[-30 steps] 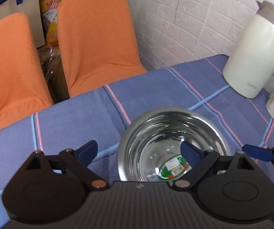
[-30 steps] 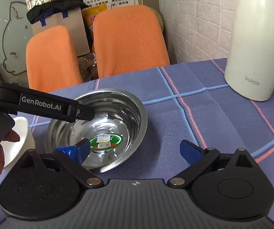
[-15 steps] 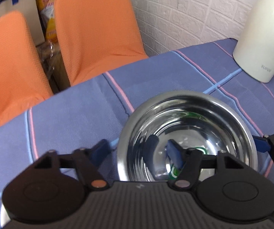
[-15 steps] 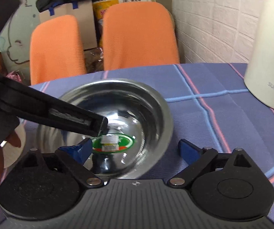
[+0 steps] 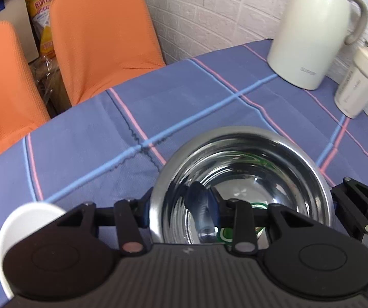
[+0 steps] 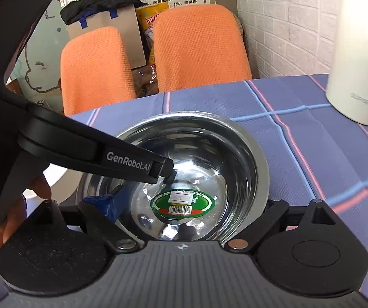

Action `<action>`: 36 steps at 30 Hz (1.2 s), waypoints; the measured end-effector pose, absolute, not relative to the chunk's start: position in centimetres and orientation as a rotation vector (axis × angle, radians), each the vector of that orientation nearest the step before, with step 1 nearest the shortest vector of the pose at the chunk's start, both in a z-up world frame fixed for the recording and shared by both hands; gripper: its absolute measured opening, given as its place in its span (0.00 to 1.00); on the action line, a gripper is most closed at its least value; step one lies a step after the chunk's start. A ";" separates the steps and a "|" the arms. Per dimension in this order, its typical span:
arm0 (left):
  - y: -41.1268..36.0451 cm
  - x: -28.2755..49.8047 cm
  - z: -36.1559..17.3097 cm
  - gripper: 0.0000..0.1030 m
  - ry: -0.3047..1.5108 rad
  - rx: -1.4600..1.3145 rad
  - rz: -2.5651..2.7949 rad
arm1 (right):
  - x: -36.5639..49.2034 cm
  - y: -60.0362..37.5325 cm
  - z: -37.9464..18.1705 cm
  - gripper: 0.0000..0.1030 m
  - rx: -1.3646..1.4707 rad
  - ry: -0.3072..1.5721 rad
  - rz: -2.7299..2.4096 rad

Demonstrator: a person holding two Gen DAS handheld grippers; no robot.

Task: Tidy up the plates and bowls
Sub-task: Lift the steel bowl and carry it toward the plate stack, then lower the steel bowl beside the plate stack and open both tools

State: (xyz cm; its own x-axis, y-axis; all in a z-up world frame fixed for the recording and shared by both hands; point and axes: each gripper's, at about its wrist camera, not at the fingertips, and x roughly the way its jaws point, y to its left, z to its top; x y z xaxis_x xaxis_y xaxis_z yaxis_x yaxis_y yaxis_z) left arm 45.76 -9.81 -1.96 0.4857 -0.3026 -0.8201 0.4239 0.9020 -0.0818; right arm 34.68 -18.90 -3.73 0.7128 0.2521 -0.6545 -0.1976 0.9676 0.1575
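Left gripper [image 5: 181, 211] jaws pinch the near-left rim of the steel bowl [image 5: 243, 179], one inside and one outside, while right gripper [image 6: 184, 206] jaws stand spread astride the bowl above the blue-clothed counter [image 5: 86, 148]; white bowl [image 5: 22, 228] lies left of the left jaws.

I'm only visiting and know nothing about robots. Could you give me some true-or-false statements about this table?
1. The steel bowl has a green sticker inside. True.
2. The chairs are blue. False: they are orange.
3. The left gripper has one of its fingers inside the bowl and one outside. True.
4. The white jug lies on its side. False: it stands upright on the tablecloth.
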 end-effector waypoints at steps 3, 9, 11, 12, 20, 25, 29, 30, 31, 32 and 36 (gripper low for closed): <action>-9.6 42.7 -1.1 0.34 0.950 0.132 -0.446 | 31.9 -19.0 -3.1 0.79 0.080 0.719 0.256; -7.9 35.3 -0.4 0.34 0.928 0.119 -0.439 | 25.7 -18.7 -2.4 0.80 0.095 0.708 0.296; -7.1 33.0 -0.5 0.34 0.927 0.120 -0.441 | 23.8 -18.3 -2.4 0.80 0.090 0.709 0.314; -6.6 31.7 -0.6 0.34 0.929 0.119 -0.441 | 22.9 -18.0 -2.4 0.80 0.094 0.712 0.321; -3.9 24.9 -2.2 0.34 0.922 0.136 -0.418 | 17.7 -15.6 -3.9 0.80 0.090 0.756 0.365; -2.6 23.3 -2.8 0.35 0.920 0.122 -0.399 | 16.8 -14.6 -4.3 0.80 0.086 0.768 0.386; -2.0 22.9 -3.5 0.36 0.934 0.100 -0.397 | 16.8 -14.3 -4.6 0.80 0.085 0.784 0.400; -1.9 22.8 -3.8 0.36 0.938 0.100 -0.399 | 16.7 -14.2 -4.8 0.80 0.085 0.791 0.404; -1.9 22.8 -4.0 0.36 0.945 0.099 -0.399 | 16.5 -14.2 -5.1 0.80 0.086 0.802 0.409; -1.8 22.8 -4.2 0.36 0.951 0.095 -0.401 | 16.5 -14.2 -5.3 0.80 0.091 0.814 0.413; -1.7 21.9 -3.8 0.73 0.884 0.110 -0.398 | 15.7 -14.8 -5.0 0.79 0.108 0.818 0.418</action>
